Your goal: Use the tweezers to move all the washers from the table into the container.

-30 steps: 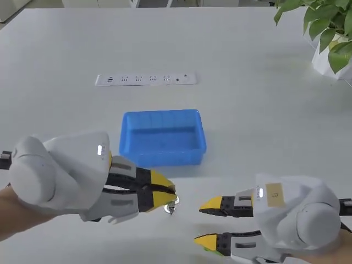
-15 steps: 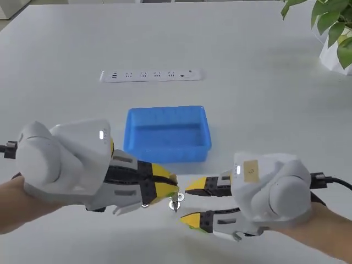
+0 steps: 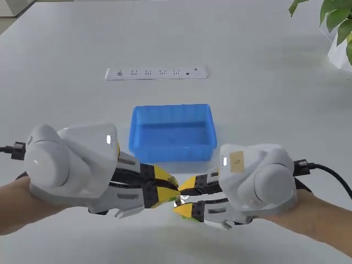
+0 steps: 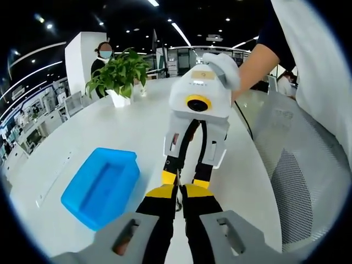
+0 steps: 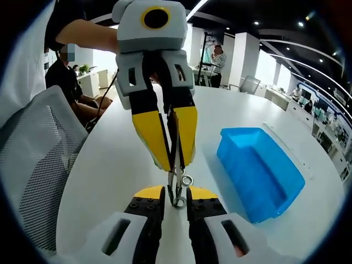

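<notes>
2 grippers meet tip to tip. The left gripper (image 3: 169, 188) has its fingers clamped on the tweezers (image 5: 175, 177). The right gripper (image 5: 176, 193) has its fingers narrow around the tweezers' end; whether they grip cannot be told. 1 washer (image 5: 187, 180) sits just beside the right fingertips, and the container (image 3: 171, 151) lies beyond both sets of fingertips. Risk: a mistimed release drops the tweezers or flicks the washer away. The label (image 3: 236, 161) on the right gripper is unreadable.
</notes>
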A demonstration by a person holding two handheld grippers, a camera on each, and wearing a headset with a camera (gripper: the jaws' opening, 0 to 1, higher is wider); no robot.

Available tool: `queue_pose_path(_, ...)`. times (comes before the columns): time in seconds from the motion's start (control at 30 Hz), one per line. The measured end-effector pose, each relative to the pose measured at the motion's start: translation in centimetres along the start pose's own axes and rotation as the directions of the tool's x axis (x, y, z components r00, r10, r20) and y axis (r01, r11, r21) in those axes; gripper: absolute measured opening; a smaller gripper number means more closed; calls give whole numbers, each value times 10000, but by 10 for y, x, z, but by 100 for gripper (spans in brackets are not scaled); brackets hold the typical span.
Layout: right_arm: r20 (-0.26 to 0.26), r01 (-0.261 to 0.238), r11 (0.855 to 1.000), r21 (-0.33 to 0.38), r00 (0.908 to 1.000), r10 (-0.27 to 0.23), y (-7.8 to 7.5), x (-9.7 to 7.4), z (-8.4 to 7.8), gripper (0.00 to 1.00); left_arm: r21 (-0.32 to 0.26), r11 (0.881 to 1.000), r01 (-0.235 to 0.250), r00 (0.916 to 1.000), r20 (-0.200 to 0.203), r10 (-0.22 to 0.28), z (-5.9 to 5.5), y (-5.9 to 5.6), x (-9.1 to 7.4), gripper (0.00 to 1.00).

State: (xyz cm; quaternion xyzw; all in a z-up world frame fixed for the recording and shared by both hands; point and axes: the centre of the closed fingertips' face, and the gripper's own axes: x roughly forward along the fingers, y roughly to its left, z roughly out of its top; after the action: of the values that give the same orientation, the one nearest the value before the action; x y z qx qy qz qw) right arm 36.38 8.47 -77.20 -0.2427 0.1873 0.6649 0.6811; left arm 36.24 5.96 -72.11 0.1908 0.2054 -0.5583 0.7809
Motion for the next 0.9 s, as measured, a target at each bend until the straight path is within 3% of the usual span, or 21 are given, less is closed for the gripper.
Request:
queue_pose_path(0.43,-110,-326,9986,-422,9994,322,3,1,0,10,56,10000,70,10000,24,-71,3,-1,3,8)
queue_pose_path(0.73,77,-380,9991,-196,9992,381,1,1,0,9,63,9998,-205,9998,21,205,3,1,4,8)
queue_pose_path(0.9,194,-329,9993,-164,9993,332,1,1,3,9,-445,9987,-228,9996,163,236,7,3,3,8)
